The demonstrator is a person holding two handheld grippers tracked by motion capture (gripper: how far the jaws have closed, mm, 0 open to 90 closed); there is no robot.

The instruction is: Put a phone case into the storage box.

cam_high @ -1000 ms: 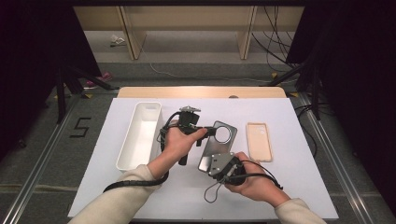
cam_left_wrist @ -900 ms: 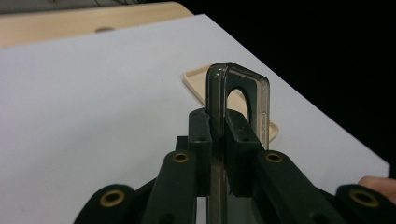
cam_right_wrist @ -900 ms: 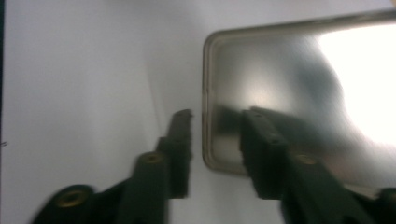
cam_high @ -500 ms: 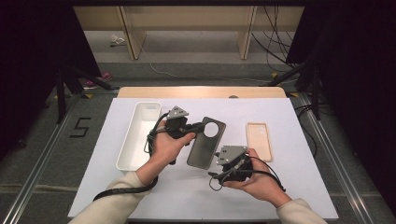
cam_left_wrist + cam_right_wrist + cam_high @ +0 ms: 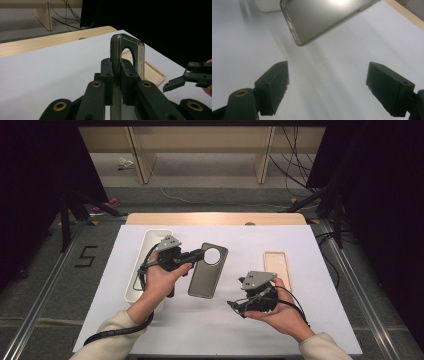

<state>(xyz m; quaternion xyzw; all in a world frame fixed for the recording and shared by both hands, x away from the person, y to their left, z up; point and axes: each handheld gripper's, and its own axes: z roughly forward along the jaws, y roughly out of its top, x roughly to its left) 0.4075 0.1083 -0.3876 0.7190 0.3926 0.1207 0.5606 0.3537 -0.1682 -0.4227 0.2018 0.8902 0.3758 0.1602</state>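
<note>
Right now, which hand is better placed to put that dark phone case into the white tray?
Probably the left: the left gripper is shut on the dark phone case beside the white tray; the right gripper, open, holds nothing.

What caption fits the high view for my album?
Left tool grips a grey phone case above the white table; right tool open.

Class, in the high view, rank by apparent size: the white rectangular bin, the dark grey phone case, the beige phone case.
1. White rectangular bin, partly hidden.
2. Dark grey phone case, lifted nearer the camera, so unsure.
3. Beige phone case.
</note>
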